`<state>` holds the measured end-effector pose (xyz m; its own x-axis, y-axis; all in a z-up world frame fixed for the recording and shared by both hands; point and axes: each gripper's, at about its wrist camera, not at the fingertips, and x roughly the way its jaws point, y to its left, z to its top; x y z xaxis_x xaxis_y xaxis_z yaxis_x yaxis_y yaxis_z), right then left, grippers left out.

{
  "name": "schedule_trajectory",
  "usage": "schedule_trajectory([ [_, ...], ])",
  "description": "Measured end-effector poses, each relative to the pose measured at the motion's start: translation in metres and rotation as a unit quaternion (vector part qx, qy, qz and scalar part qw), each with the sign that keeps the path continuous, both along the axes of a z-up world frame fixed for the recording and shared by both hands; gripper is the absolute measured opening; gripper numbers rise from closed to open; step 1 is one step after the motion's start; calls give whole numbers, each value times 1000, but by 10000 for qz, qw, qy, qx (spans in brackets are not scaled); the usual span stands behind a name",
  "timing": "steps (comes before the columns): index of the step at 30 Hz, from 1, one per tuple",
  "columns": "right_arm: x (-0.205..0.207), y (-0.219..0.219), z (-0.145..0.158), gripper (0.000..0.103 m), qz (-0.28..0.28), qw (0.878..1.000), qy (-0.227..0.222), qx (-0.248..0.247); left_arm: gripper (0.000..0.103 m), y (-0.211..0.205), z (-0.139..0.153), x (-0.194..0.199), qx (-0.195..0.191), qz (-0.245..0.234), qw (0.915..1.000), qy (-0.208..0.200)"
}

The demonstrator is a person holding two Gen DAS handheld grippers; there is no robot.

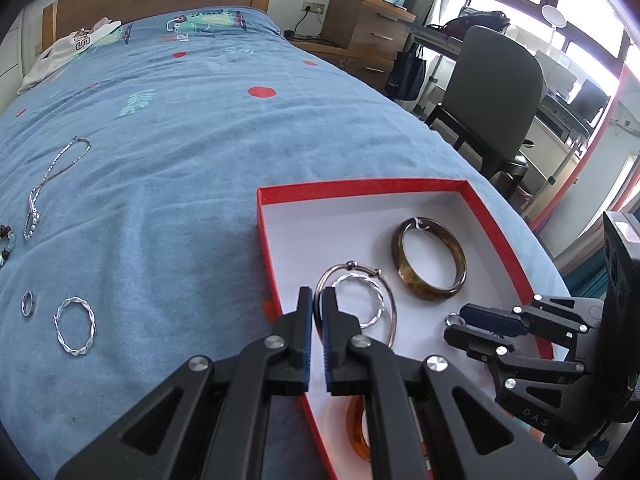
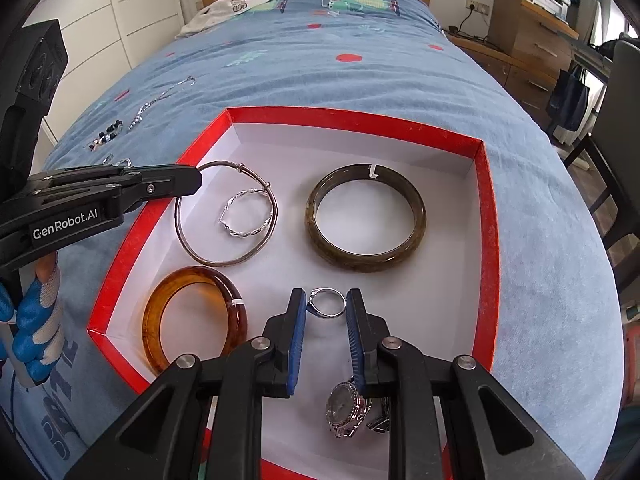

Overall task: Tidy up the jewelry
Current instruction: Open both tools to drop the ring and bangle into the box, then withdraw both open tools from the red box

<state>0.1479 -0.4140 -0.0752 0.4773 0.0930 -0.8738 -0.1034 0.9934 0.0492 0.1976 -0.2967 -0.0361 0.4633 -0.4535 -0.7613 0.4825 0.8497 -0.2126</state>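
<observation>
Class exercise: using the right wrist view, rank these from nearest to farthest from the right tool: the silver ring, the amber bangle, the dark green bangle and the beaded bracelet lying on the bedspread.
1. Silver ring: between the right tool's fingers, inside the red box.
2. Amber bangle: in the box, to the tool's left.
3. Dark green bangle: farther back in the box, slightly right.
4. Beaded bracelet: outside the box, on the bedspread, far left.

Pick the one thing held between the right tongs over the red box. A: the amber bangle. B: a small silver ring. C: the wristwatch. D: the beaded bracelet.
B: in the right wrist view the small silver ring sits clamped between the blue pads of the right tongs, while the amber bangle and wristwatch lie loose in the red box.
</observation>
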Motion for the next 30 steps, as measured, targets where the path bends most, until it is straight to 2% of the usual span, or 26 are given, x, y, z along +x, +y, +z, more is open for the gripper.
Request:
schedule_trajectory([
  [8,-2,0,2,24,-95,9999,-11,82,5,8,6,-1,-64,0,9999,91],
  [14,-11,1,12,29,-147,9996,-155,166,18,13,24,-14,9,22,10000,-53],
  [19,-24,2,29,29,-209,9991,-312,198,21,26,44,-31,67,119,9997,-212],
  [25,-45,6,66,29,-248,9976,-616,187,25,68,69,-56,-12,493,9981,-377],
  [30,-69,15,101,30,-271,9951,-934,190,25,123,89,-84,30,880,9946,-546],
])
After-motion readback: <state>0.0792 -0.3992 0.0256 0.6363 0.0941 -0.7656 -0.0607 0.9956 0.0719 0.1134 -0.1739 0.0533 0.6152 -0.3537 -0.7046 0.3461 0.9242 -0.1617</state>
